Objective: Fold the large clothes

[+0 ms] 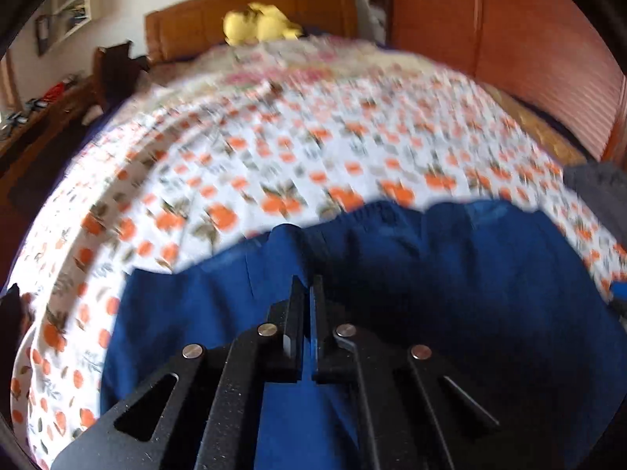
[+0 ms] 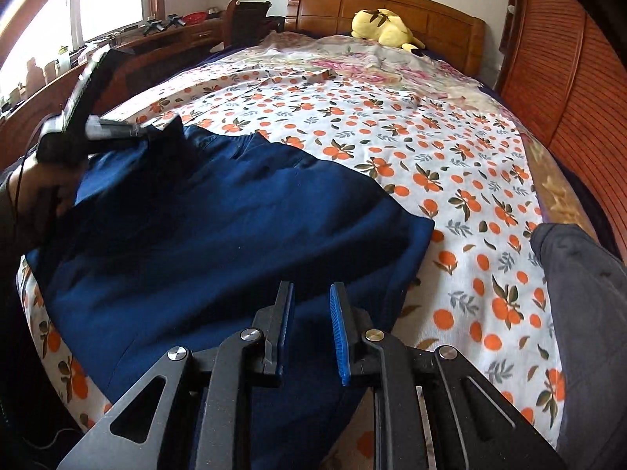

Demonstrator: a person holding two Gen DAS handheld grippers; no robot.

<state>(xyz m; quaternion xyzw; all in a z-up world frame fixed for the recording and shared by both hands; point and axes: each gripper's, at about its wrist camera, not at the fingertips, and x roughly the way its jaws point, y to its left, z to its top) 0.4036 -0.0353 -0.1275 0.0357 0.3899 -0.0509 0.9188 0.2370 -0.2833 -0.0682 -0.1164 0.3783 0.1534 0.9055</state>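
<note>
**Left pinch set on the navy garment, right jaws free**

While the navy garment (image 2: 219, 211) lay spread across the near part of the orange-print bedsheet (image 2: 450, 180), I had my left gripper (image 1: 308, 293) closed down tight, its jaws almost meeting, with blue fabric running up between the pads. I judged that a pinch on the cloth near its far edge, the sort of hold I would want for lifting a flap over into a fold. My right gripper (image 2: 311, 293) stood with its jaws partly apart above the near end of the garment; nothing sat between the blue pads, so I took it to be free and not gripping.

My left wrist view was smeared with blur over the sheet, and it gave me little beyond the clamped fingers and the wavy upper edge of the garment against the print. It could not tell me how high the cloth was raised. My right wrist view filled that in: it showed the left gripper from outside at the far left, held in a hand (image 2: 27, 188), with a peak of navy cloth drawn up to its tip. That view also showed a grey garment (image 2: 580, 293) at the right edge of the bed and a yellow plush toy (image 2: 386, 25) by the wooden headboard (image 2: 439, 15), both well apart from the work.
</note>
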